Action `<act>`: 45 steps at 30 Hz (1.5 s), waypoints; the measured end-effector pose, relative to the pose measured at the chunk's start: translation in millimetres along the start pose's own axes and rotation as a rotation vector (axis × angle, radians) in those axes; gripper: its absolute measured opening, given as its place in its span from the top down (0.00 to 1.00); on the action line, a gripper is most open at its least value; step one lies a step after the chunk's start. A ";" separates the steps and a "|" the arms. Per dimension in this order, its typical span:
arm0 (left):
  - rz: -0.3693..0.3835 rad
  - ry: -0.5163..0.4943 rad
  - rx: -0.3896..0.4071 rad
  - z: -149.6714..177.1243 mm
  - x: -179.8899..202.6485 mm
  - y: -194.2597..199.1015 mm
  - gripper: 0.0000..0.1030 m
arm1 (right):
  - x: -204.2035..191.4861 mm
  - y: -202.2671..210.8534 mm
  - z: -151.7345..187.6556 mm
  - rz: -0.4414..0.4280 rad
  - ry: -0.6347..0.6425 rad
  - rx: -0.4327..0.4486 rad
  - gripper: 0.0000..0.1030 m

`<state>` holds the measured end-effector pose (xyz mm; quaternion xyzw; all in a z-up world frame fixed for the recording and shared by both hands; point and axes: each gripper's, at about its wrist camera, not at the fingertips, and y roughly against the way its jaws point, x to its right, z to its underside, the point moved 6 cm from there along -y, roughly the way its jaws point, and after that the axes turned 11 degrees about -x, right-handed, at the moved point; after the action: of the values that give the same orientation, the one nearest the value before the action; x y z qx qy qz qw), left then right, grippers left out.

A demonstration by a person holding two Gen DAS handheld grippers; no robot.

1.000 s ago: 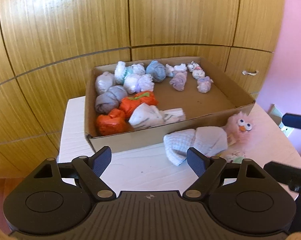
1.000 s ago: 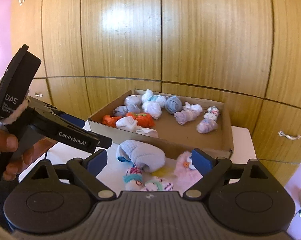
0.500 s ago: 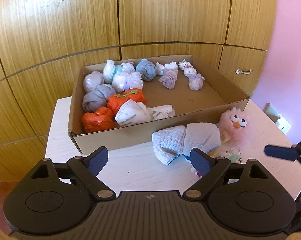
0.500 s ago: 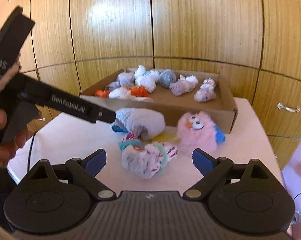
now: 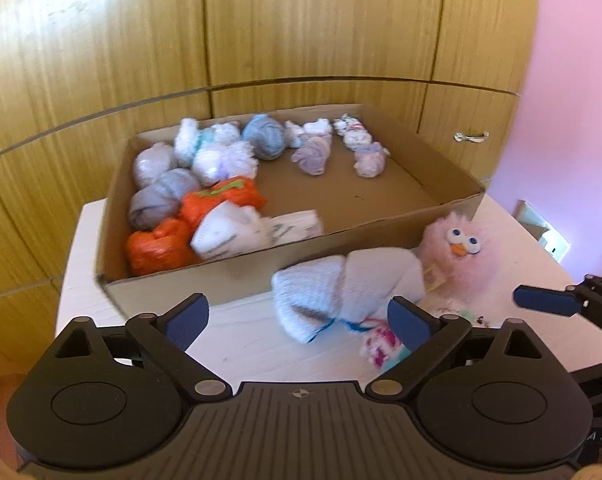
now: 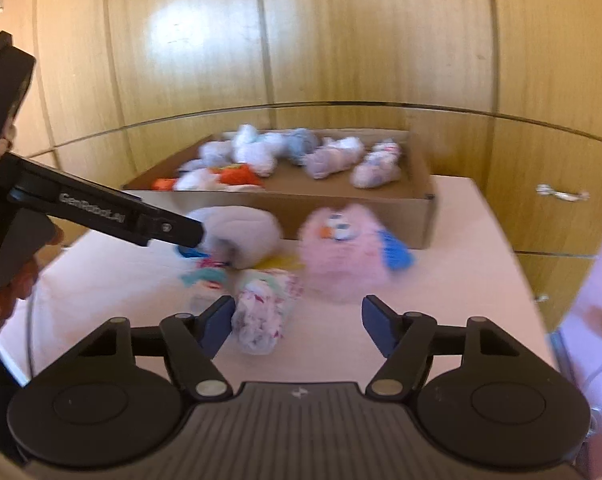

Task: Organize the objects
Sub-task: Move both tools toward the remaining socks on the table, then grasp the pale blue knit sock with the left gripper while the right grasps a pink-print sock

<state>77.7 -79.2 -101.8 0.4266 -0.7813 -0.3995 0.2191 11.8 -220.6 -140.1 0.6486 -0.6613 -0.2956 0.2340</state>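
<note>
A cardboard box (image 5: 237,280) (image 6: 417,216) on the white table (image 5: 237,344) holds several rolled sock bundles. In front of it lie a pale blue-grey sock bundle (image 5: 349,288) (image 6: 245,232), a white-and-pink patterned bundle (image 6: 261,308) (image 5: 379,340) and a pink fluffy bird toy (image 5: 459,256) (image 6: 341,256). My left gripper (image 5: 299,322) is open and empty, just short of the pale bundle. My right gripper (image 6: 297,322) is open and empty, with the patterned bundle beside its left finger. The left gripper's body (image 6: 101,212) reaches in from the left in the right wrist view.
Wooden cabinet doors (image 5: 301,40) stand behind the table, with a metal handle (image 5: 471,136) at the right. A pink wall (image 5: 573,80) is on the right. The table's front and right edges are near the loose items.
Both grippers have moved down and closer to the loose items on the table. The right gripper now has the patterned bundle at its left finger. Both stay open.
</note>
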 end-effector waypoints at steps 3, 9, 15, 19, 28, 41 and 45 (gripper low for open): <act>-0.007 -0.009 0.004 -5.1 8.9 -6.9 0.01 | 14.2 5.5 2.9 0.063 -0.026 0.006 0.36; 0.009 0.006 -0.005 -13.8 19.4 -21.5 0.01 | 24.5 11.0 5.0 0.076 -0.073 0.024 0.34; 0.025 0.068 -0.014 -12.8 18.6 -19.5 0.01 | 7.1 15.4 2.5 0.056 -0.069 0.054 0.27; 0.034 0.128 -0.036 -12.6 16.0 -16.1 0.01 | -5.2 9.4 2.7 0.060 -0.038 0.048 0.25; 0.033 0.218 -0.060 -17.6 18.7 -24.5 0.01 | -5.9 1.0 1.0 0.050 -0.043 0.041 0.24; 0.039 0.245 -0.059 -23.0 27.3 -27.5 0.01 | -10.0 -1.3 0.0 0.038 -0.038 0.048 0.24; 0.047 0.267 -0.075 -24.3 24.7 -35.6 0.05 | -9.6 -3.1 0.0 0.043 -0.032 0.037 0.24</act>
<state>98.5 -121.9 -116.4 0.4490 -0.7394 -0.3628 0.3464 14.5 -210.9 -141.5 0.6338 -0.6840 -0.2884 0.2174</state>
